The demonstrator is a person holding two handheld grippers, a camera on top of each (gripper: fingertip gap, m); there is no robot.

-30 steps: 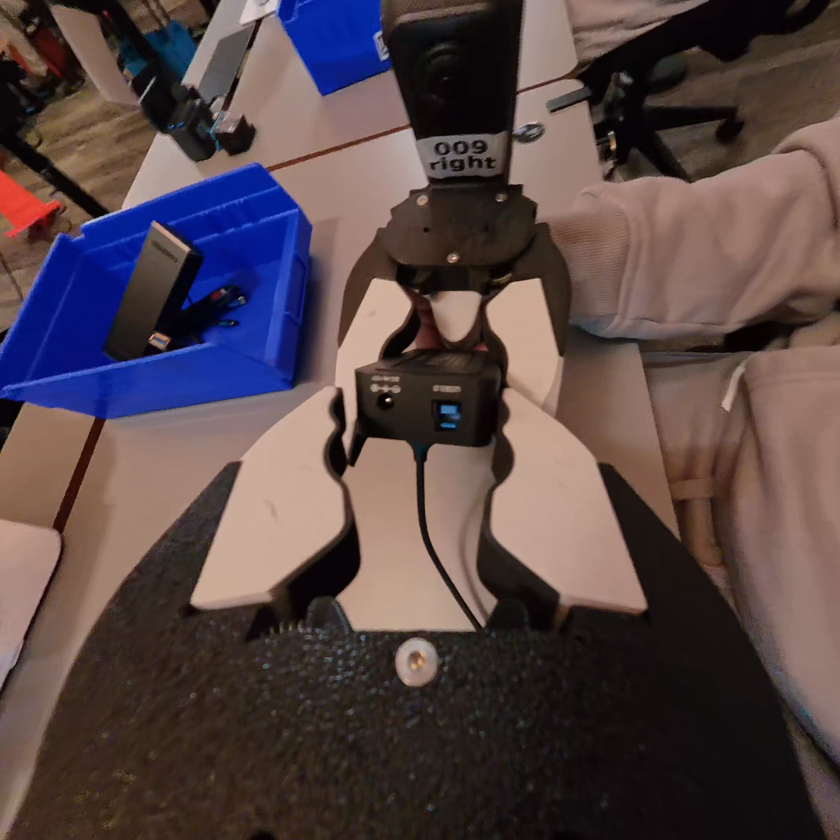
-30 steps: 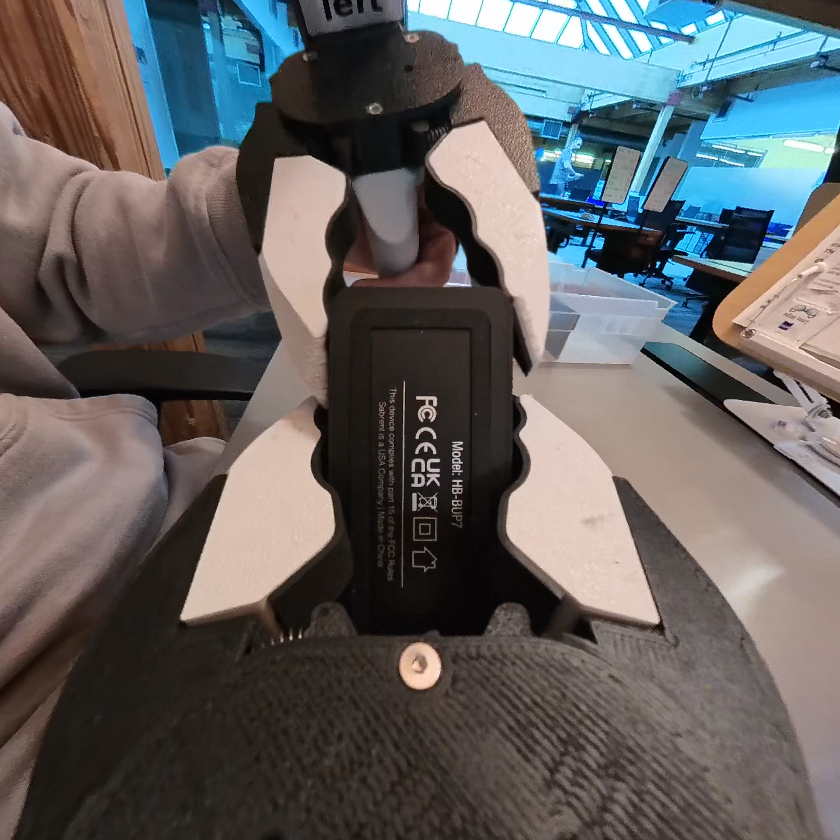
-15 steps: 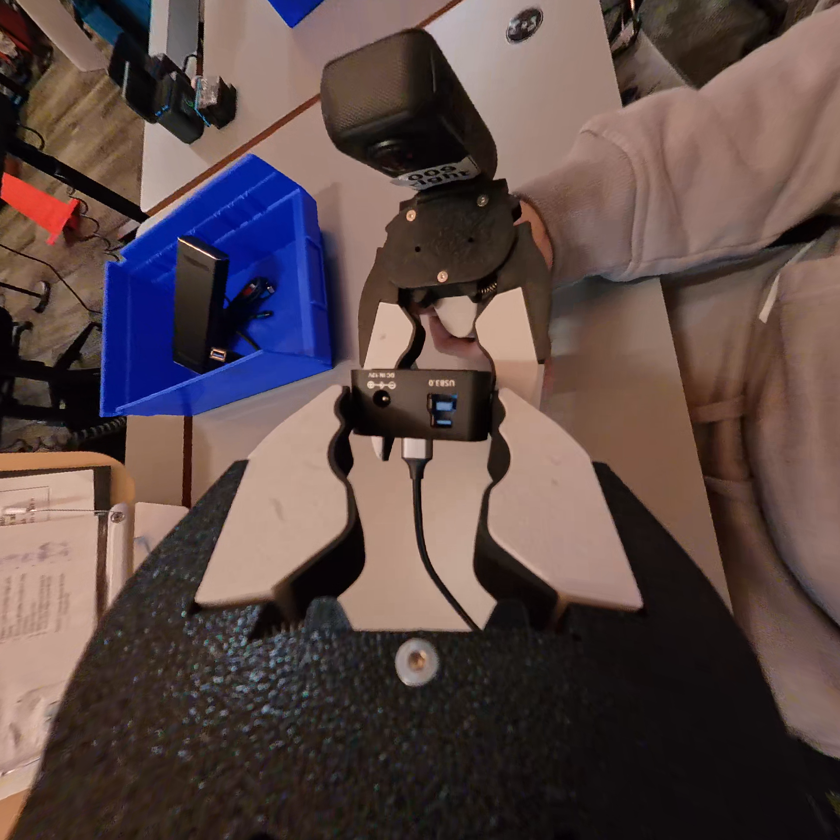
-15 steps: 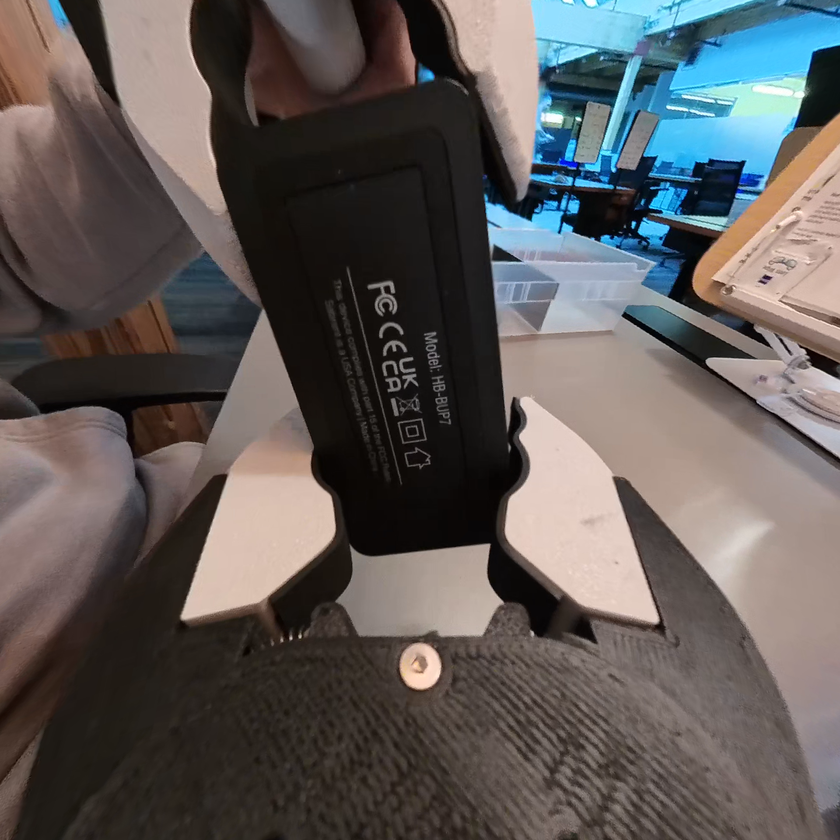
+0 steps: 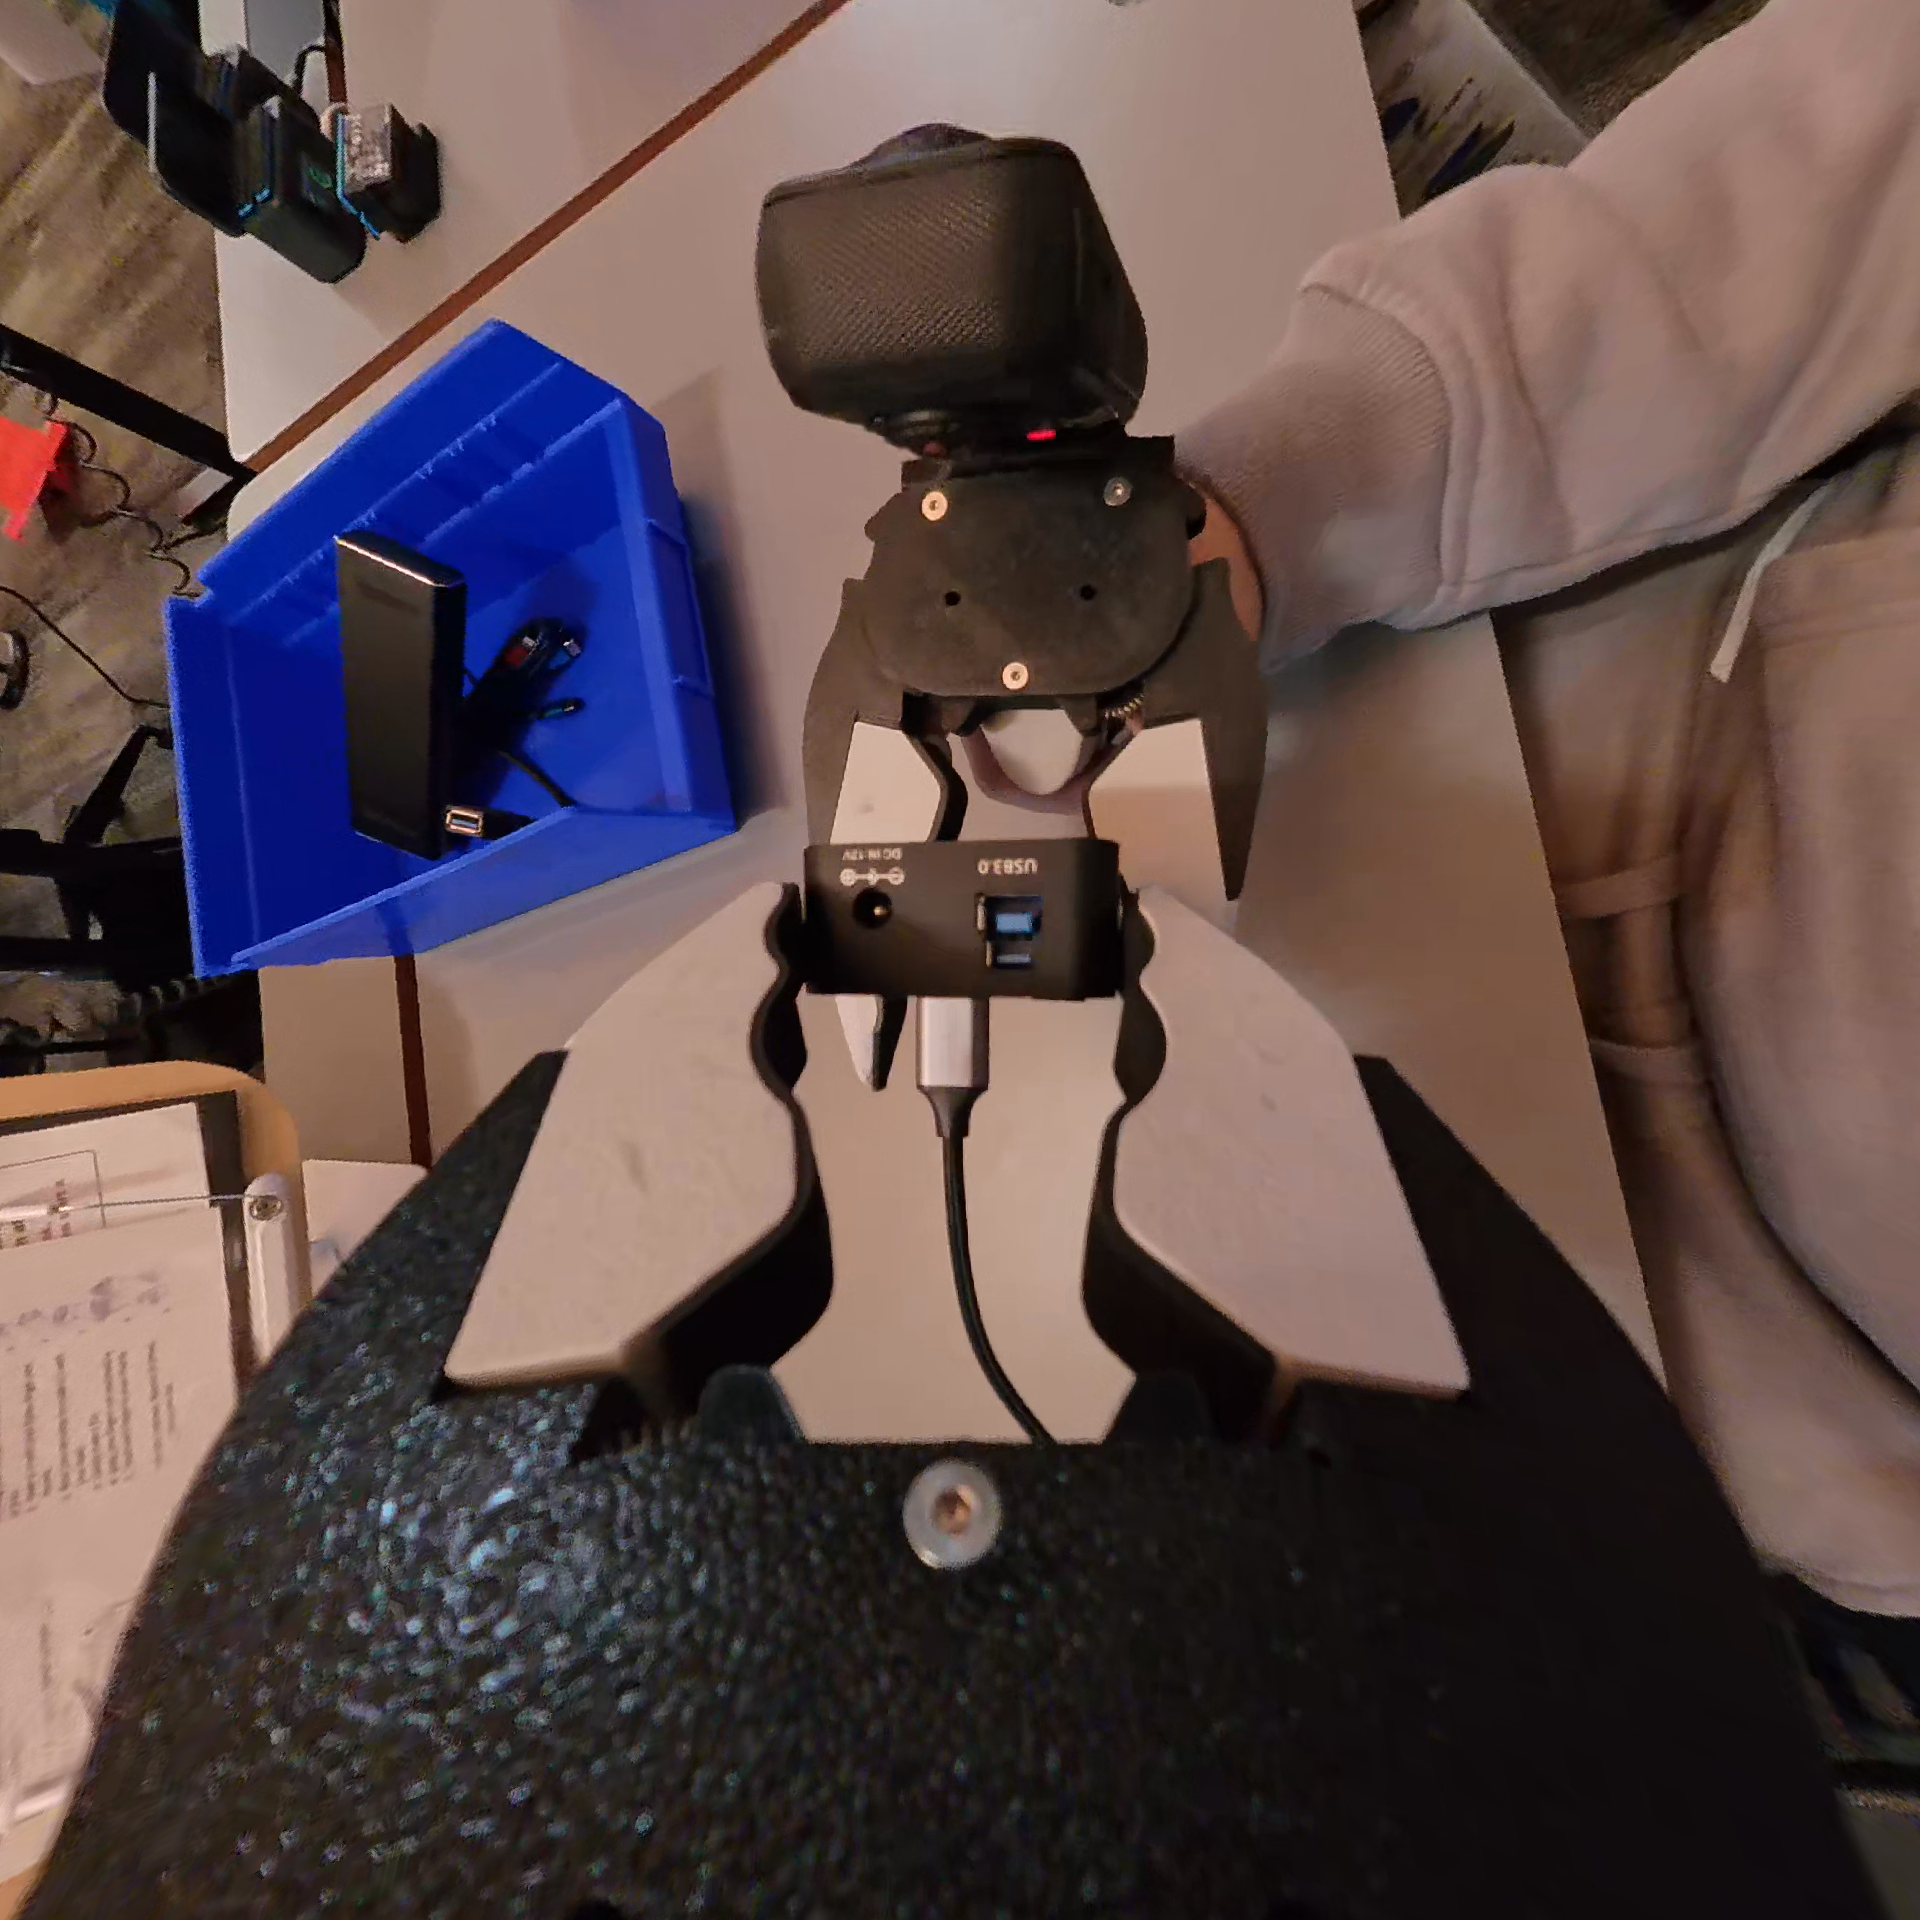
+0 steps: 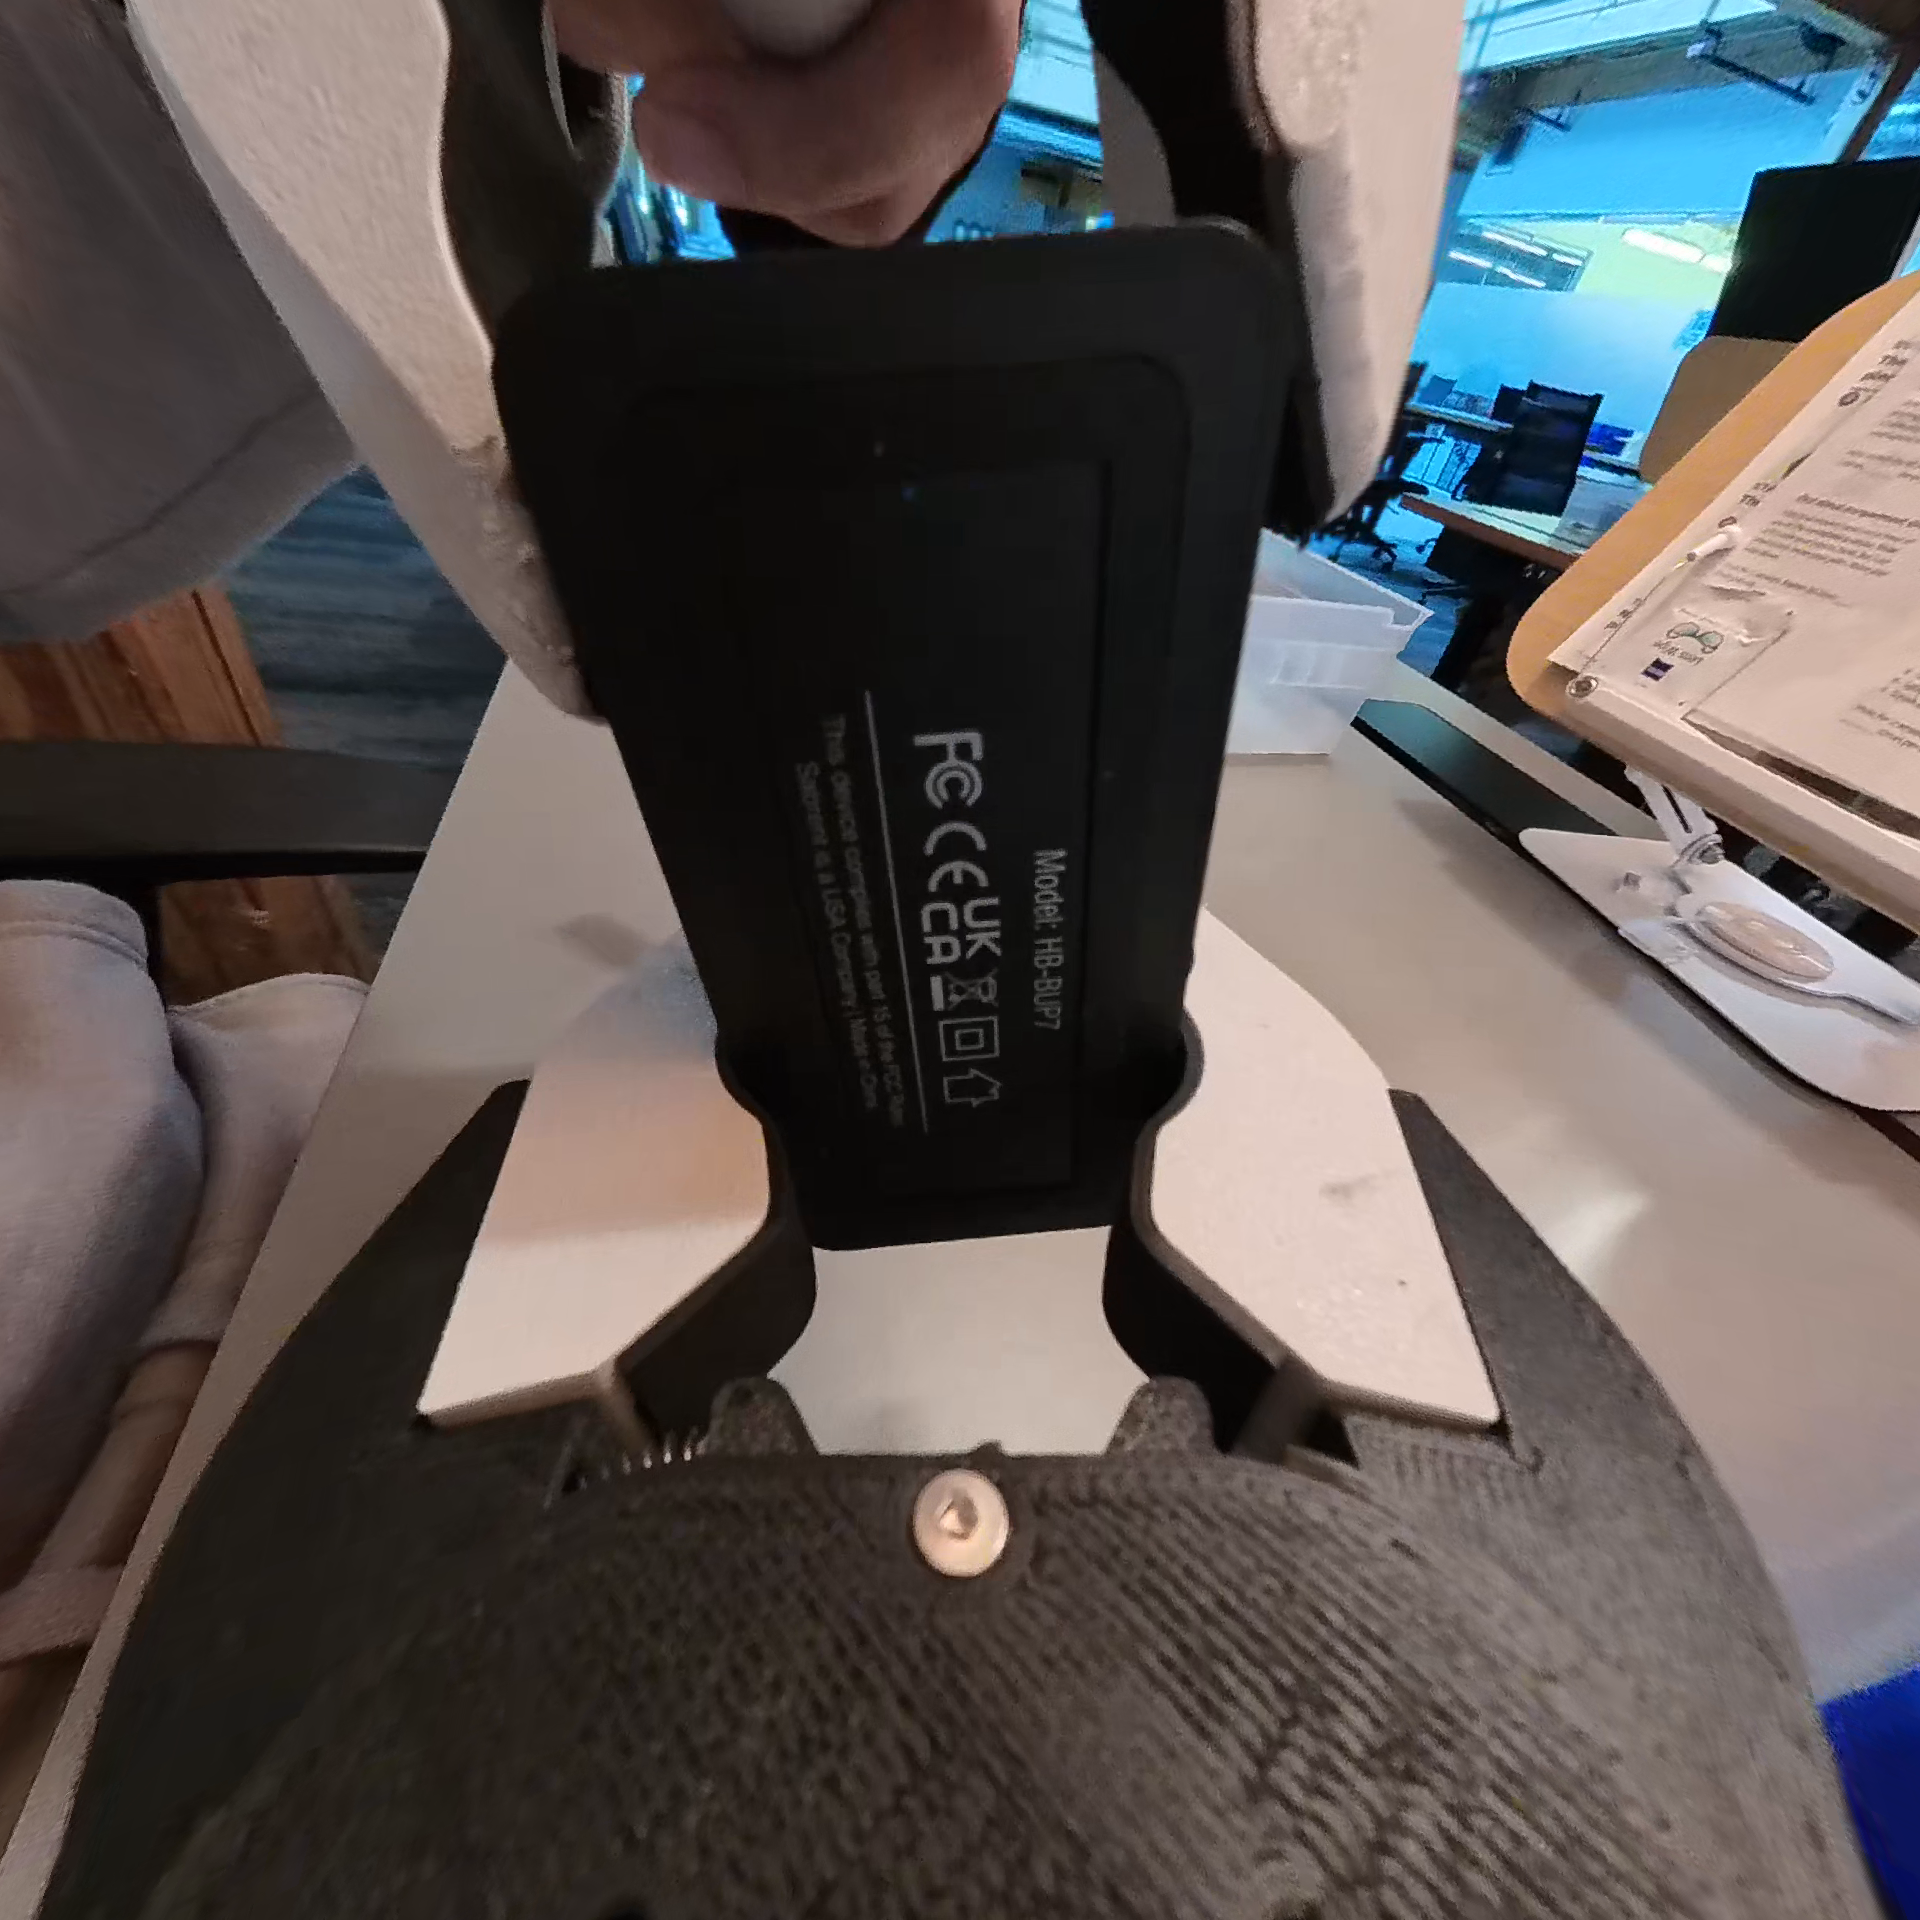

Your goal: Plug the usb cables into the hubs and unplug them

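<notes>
A black USB hub (image 5: 961,920) hangs in the air between both grippers. My left gripper (image 5: 961,935) is shut on its port end, fingertips on the two sides. A silver plug (image 5: 951,1044) with a black cable (image 5: 971,1278) sticks out of the hub's lower side. In the right wrist view the hub's labelled underside (image 6: 935,727) faces the camera. My right gripper (image 6: 956,1070) grips its near end. The left gripper's white fingers (image 6: 343,312) clamp the far end. The right gripper (image 5: 1049,961) also shows in the left wrist view, beyond the hub.
A blue bin (image 5: 260,831) on the white table (image 5: 1351,1039) holds a second black hub (image 5: 400,686) and loose cables (image 5: 530,665). A paper stand (image 6: 1766,582) is on the right, a clear tray (image 6: 1309,665) behind. A person's sleeve (image 5: 1558,364) reaches in.
The hub has slid most of the way out from between the right gripper's fingers and tilted up. The left gripper stays clamped on it and now looks down more steeply. The silver plug has come into view.
</notes>
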